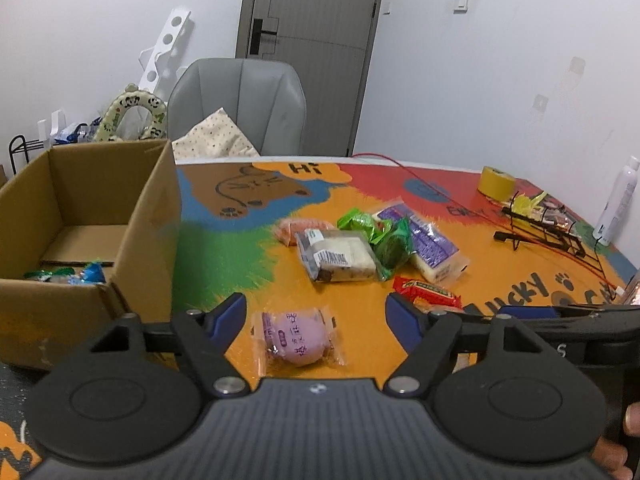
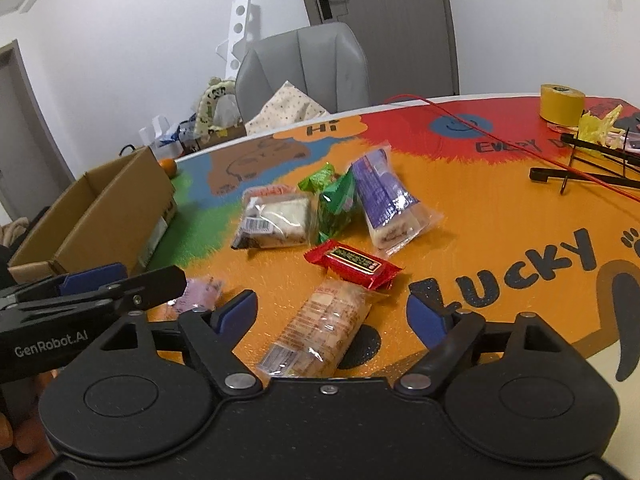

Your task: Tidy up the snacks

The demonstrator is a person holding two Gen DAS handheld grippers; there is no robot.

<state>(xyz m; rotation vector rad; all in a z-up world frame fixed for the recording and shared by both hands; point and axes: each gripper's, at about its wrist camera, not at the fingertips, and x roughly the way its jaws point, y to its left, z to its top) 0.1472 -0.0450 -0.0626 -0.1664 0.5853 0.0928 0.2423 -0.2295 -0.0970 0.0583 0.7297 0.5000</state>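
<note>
My left gripper (image 1: 316, 316) is open, its blue pads on either side of a wrapped purple bun (image 1: 296, 338) on the table. My right gripper (image 2: 332, 312) is open around a clear-wrapped biscuit pack (image 2: 320, 330). A red bar (image 2: 354, 264) lies just beyond it and also shows in the left wrist view (image 1: 426, 290). Further back lies a pile: a wrapped sandwich (image 1: 340, 256), green packets (image 1: 384, 236), a purple-labelled cake (image 1: 428, 242) and an orange packet (image 1: 294, 228). An open cardboard box (image 1: 84, 216) at the left holds a few wrapped snacks (image 1: 68, 274).
A yellow tape roll (image 1: 496, 184), a black wire rack (image 1: 548, 232) with small items, a red cable (image 1: 440, 192) and a white bottle (image 1: 618, 200) are at the right. A grey chair (image 1: 240, 108) stands behind the table. An orange (image 2: 167, 167) sits behind the box.
</note>
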